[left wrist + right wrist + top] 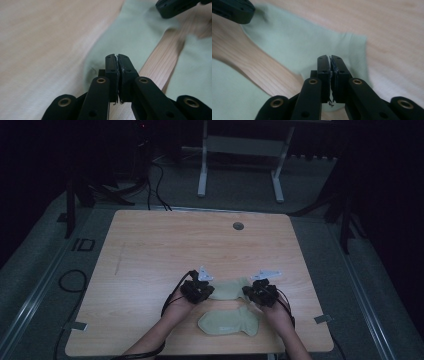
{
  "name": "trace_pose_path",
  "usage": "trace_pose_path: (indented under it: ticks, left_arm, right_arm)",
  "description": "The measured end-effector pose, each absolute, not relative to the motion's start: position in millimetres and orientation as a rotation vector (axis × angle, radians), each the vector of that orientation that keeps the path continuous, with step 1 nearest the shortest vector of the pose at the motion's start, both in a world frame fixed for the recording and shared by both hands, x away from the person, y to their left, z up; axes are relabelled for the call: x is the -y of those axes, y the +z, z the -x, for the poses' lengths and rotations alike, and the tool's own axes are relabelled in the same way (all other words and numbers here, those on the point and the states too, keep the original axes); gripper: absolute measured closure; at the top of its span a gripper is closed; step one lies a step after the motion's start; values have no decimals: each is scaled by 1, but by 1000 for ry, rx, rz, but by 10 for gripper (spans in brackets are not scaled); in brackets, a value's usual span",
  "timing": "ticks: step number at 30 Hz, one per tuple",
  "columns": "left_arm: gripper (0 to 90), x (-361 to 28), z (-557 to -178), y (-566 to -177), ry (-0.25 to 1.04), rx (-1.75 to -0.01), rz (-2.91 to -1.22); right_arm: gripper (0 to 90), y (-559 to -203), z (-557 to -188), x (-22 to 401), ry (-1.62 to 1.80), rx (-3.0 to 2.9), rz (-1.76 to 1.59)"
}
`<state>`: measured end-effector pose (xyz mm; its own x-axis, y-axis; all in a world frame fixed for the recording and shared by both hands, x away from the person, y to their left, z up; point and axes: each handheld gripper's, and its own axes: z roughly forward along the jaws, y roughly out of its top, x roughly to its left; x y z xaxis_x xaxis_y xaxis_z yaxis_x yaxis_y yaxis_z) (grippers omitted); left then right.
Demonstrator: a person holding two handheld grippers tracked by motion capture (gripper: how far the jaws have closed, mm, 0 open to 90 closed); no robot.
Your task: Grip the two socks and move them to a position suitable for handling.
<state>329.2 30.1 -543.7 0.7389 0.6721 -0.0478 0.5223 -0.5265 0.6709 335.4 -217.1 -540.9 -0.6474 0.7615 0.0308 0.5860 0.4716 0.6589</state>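
Two pale green socks lie on the wooden table (150,255). The far sock (230,289) stretches between my two grippers; the near sock (229,322) lies flat by the front edge. My left gripper (206,290) is at the far sock's left end, my right gripper (251,292) at its right end. In the left gripper view the jaws (117,55) are shut over the far sock (135,35), with no cloth seen between them, and the near sock (192,70) lies to the right. In the right gripper view the shut jaws (330,57) hang over the far sock (307,42).
A round cable hole (238,226) sits near the table's far edge. Behind the table stands a white desk frame (240,150), and black cables (72,280) lie on the grey floor at the left. The surroundings are dark.
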Motion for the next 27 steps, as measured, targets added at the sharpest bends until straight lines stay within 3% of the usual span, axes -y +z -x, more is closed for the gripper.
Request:
trace_pose_path:
  ticks: [15,19,21,23,27]
  left_arm:
    - [892,-28,-322,-558,252,-891,-2268]
    - [885,-29,-322,-554,221,-881,-2253]
    - [840,-29,-321,-550,201,-865,-2230]
    - [721,-29,-320,-545,191,-848,-2236]
    - [520,-28,-311,-535,207,-817,-2213]
  right_arm:
    - [843,-555,-331,234,966,-2449,-1175]
    - [785,-552,-331,231,965,-2473,-1148]
    - [705,-547,-330,230,998,-2467,-1136]
    - [547,-542,-328,231,1046,-2463,-1117]
    - [378,-531,-323,229,1051,-2467,-1058]
